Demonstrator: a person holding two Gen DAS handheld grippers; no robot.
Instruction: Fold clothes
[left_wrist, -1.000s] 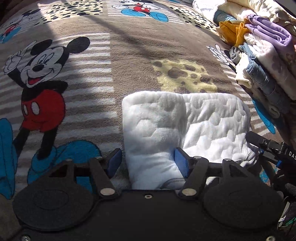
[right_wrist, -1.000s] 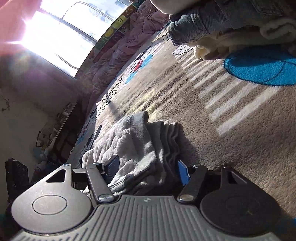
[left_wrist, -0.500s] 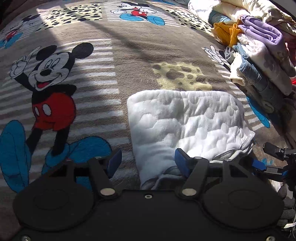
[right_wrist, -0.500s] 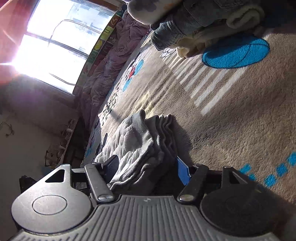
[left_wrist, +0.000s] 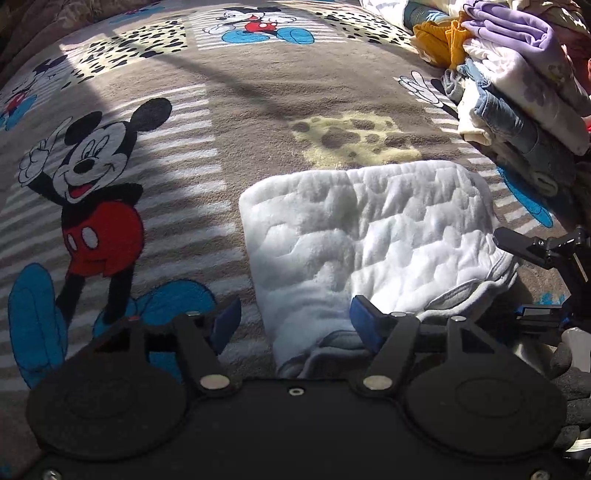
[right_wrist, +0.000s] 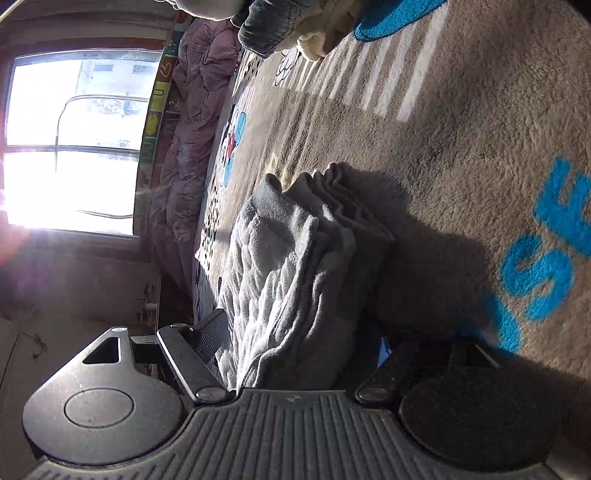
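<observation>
Item: white fleece garment (left_wrist: 369, 236), quilted texture, grey trim at its near edge. Location: lying on the Mickey Mouse blanket (left_wrist: 229, 110) that covers the bed, right of centre in the left wrist view, near the cheese-patterned patch. Condition: folded into a compact, roughly rectangular bundle; the right wrist view shows several stacked layers at its side edge (right_wrist: 332, 206). The near hem looks a little loose and uneven.

Item: left tool (left_wrist: 295, 319). State: jaws spread wide, gripping nothing; the garment's near left corner lies between the two blue pads, the right pad resting on or just above the cloth. Contact cannot be told for certain.

Item: right tool (right_wrist: 295, 347). State: jaws wide apart, straddling the right side edge of the bundle; the cloth sits between the fingers but is not pinched. Its lower finger is in deep shadow. The tool also shows at the right margin of the left wrist view, just beside the garment.

Item: pile of folded clothes (left_wrist: 517, 92), purple, yellow, denim and cream pieces, stacked at the far right of the bed, apart from the white garment.

Progress, as judged: folding of this garment appears essentially complete. What seems left is tidying the loose hem, if wanted, and moving the bundle to the pile. Whether more unfolded clothes remain is not shown.
</observation>
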